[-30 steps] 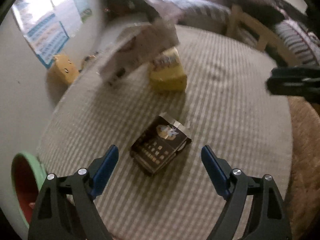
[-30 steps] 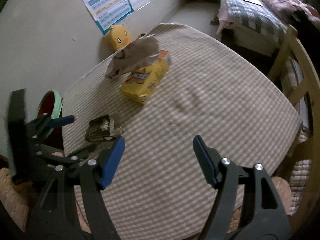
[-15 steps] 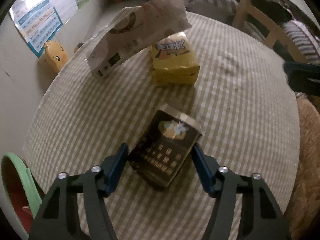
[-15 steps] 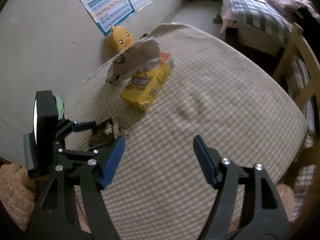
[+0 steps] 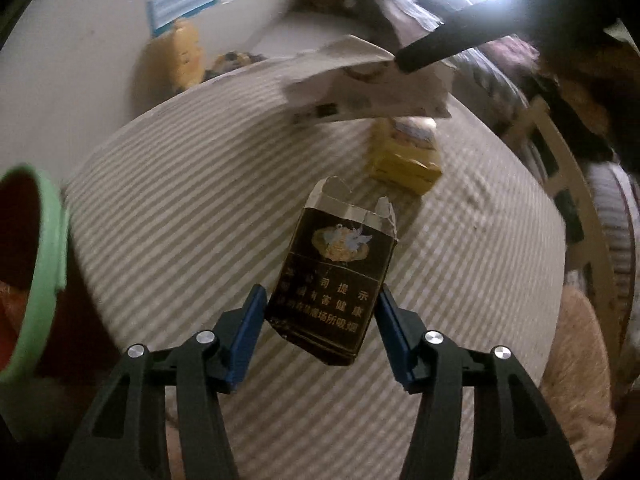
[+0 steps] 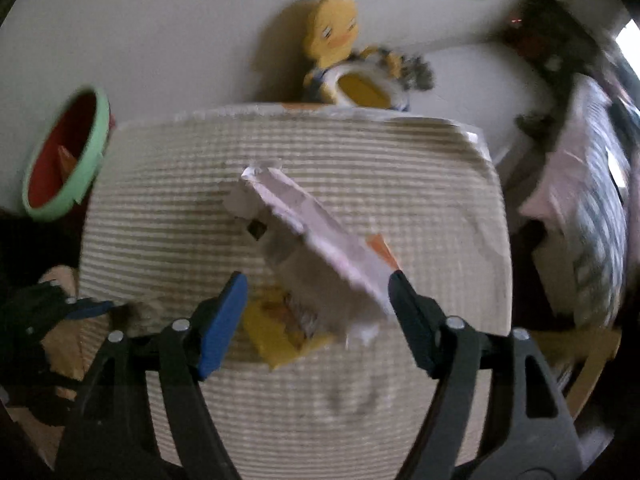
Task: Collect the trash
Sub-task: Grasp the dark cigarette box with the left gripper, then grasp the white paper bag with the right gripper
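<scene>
A dark cigarette pack with a torn-open top stands tilted between the blue pads of my left gripper. The jaws are closing, and both pads press on its sides. Further back on the checked tablecloth lie a crumpled white paper bag and a yellow snack packet. In the right wrist view, my right gripper hangs over the white bag and the yellow packet. Its jaws are opening. The bag lies between them, and only the right pad is near its edge.
A green-rimmed bin with a red inside stands off the table's left side, also visible in the right wrist view. A yellow duck toy sits by the wall. A wooden chair and a bed are to the right.
My left jaws came in around the cigarette pack and gripped it, and the view rolled. My right gripper swung across the table to above the white bag and yellow packet.
</scene>
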